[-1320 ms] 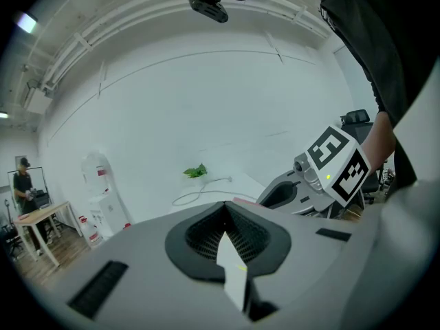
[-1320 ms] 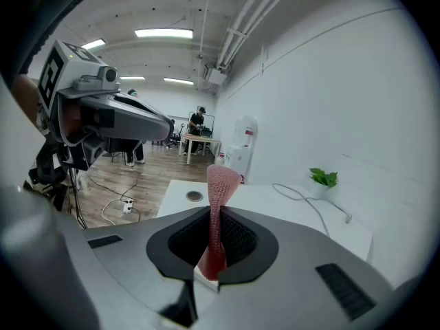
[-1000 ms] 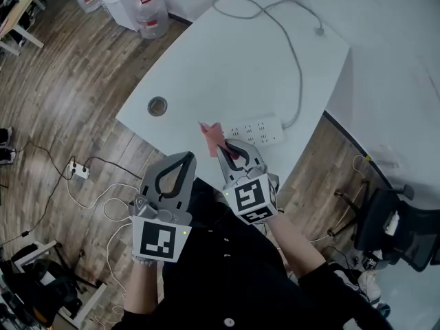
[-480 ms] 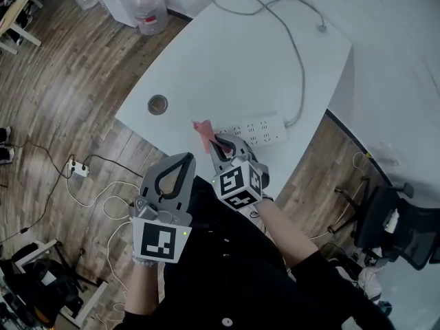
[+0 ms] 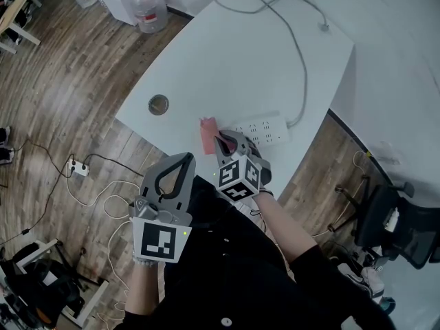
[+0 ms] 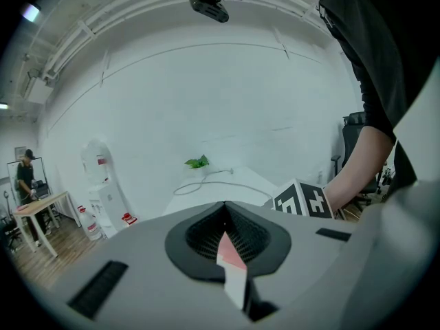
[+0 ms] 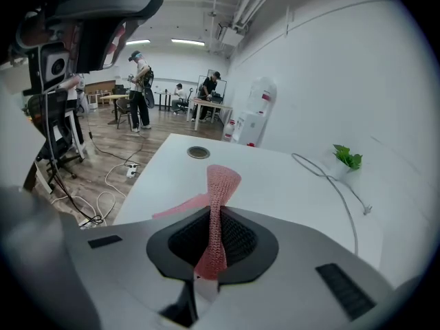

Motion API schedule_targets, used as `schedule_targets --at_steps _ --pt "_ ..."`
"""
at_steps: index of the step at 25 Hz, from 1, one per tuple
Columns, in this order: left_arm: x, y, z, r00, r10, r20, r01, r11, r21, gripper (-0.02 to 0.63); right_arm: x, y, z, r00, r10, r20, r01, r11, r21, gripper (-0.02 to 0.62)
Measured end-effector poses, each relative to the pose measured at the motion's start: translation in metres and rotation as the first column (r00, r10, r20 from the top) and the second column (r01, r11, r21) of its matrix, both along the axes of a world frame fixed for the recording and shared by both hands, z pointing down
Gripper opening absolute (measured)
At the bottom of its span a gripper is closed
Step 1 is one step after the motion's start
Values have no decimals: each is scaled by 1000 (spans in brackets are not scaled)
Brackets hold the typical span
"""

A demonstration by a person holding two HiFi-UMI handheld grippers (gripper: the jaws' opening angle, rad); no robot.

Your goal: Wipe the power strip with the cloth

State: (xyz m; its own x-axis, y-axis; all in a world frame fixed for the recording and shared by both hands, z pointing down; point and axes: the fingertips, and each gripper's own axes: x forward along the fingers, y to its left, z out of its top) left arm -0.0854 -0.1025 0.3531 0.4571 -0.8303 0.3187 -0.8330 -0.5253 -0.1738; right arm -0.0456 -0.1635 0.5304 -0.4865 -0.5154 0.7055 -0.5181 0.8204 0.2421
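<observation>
Pink knitted mesh cloth (image 5: 208, 135) looked soft, light and floppy, likely to fold and drag rather than push. It is best pinched near one edge with most left free as the wiping pad, which was roughly how it was held. Open weave, squeezed narrow where it passed the jaws and flaring to a wider flap beyond the tips. In the head view the flap stuck out at 11 o'clock from the tips, over the table's near edge.

Right gripper (image 5: 228, 145) was clenched on the cloth, jaws pressed together with it between them.

White rectangular plastic power strip (image 5: 265, 130) lay flat on the white rounded table (image 5: 227, 60), at 2 o'clock from the right gripper's tips and just beside them. Whether the cloth touched it could not be told. The strip was judged rigid, light and smooth, apt to slide under a wipe since nothing pinned it. It had rows of sockets on top.

Grey cable (image 5: 300, 53) left the strip's right end toward 12 o'clock and looped across to the far side.

Left gripper (image 5: 184, 158) was closed with nothing in it, off the table at 7 o'clock from the strip.

- Round metal grommet (image 5: 159, 104) sat at 10 o'clock from the cloth
- Water bottles (image 5: 148, 5) stood on the wood floor at 11 o'clock
- Black office chair (image 5: 399, 225) was at 4 o'clock
</observation>
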Motion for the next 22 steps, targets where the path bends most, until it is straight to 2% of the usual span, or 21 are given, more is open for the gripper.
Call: schedule_targets --at_steps 10,22 --pt "3 -4 4 1000 25 3 -25 1000 -10 13 14 -7 6 998 43 -34 -43 999 17 49" --pt "21 -11 5 997 82 -5 -82 996 -18 14 54 -21 7 987 146 -61 -145 989 31 50"
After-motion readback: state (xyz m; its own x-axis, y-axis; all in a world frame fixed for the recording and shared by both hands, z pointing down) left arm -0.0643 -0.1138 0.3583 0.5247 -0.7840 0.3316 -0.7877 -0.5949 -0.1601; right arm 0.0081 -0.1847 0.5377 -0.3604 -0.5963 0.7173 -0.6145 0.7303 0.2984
